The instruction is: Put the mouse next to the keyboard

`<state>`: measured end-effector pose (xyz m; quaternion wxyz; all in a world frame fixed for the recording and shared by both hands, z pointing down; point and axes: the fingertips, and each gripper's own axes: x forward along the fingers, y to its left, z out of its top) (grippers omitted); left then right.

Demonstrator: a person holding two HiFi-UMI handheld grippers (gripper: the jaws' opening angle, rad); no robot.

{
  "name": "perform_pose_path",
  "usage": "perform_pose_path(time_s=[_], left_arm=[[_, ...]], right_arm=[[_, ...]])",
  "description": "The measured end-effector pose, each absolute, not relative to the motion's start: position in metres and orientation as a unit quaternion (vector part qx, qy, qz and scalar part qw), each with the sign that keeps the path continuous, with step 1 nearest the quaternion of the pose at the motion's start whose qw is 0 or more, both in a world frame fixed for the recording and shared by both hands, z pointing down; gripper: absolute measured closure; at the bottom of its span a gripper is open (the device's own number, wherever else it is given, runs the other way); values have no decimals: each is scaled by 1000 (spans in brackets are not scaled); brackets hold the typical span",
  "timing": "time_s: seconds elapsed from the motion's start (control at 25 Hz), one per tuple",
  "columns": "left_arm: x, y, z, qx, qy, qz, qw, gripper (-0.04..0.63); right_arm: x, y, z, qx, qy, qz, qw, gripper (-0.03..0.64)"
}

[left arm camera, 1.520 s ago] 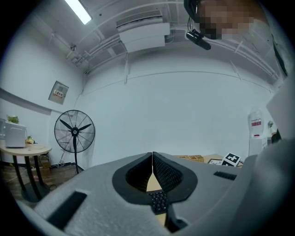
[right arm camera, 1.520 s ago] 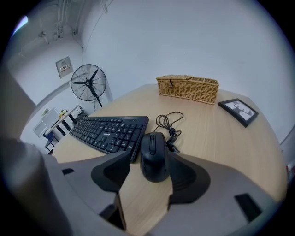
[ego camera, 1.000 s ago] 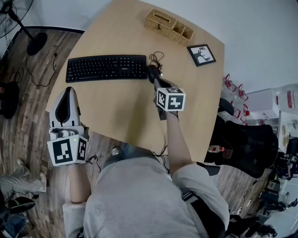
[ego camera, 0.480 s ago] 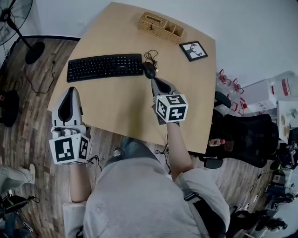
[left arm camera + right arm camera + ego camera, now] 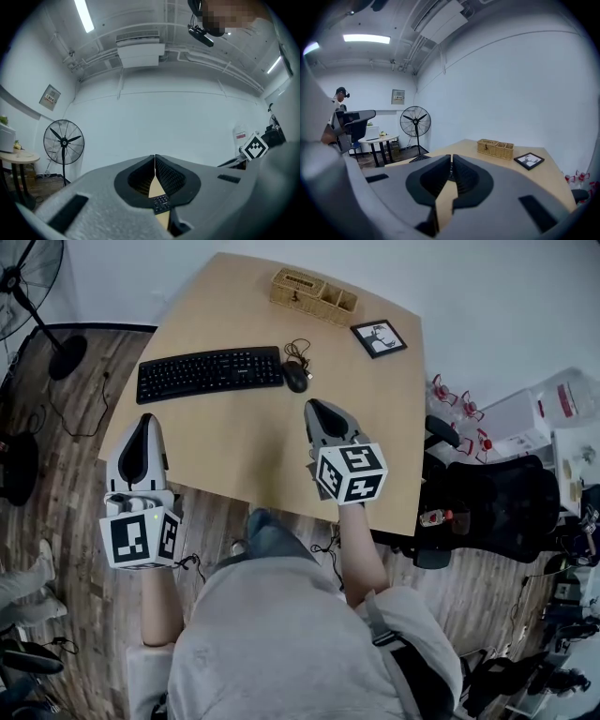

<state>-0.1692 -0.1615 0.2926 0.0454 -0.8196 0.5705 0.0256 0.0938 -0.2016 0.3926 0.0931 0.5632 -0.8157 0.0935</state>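
Observation:
The black mouse (image 5: pixel 296 378) lies on the wooden table (image 5: pixel 244 451), just off the right end of the black keyboard (image 5: pixel 211 373), with its coiled cable (image 5: pixel 298 351) behind it. My right gripper (image 5: pixel 313 407) hovers a short way in front of the mouse, apart from it, shut and empty; in the right gripper view (image 5: pixel 451 157) its jaws meet with nothing between them. My left gripper (image 5: pixel 143 420) hangs over the table's front left edge, in front of the keyboard. Its jaws are shut and empty in the left gripper view (image 5: pixel 154 157), with some of the keyboard (image 5: pixel 161 203) showing below them.
A wicker organiser (image 5: pixel 313 292) and a small framed picture (image 5: pixel 379 337) stand at the table's far side. A pedestal fan (image 5: pixel 28 277) is on the floor at left, a black office chair (image 5: pixel 487 502) at right. The table's front edge runs just beyond the person's body.
My right gripper has drawn back from the mouse toward the person and risen; the mouse stays beside the keyboard. My left gripper has shifted slightly.

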Motion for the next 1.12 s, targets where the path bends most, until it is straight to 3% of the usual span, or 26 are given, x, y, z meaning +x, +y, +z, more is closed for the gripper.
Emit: perform_pose_path(time_s=[1.12], left_arm=[[-165, -113, 279, -836, 544, 39, 58, 584]], right_arm=[[76, -112, 305, 580, -814, -33, 34, 598]])
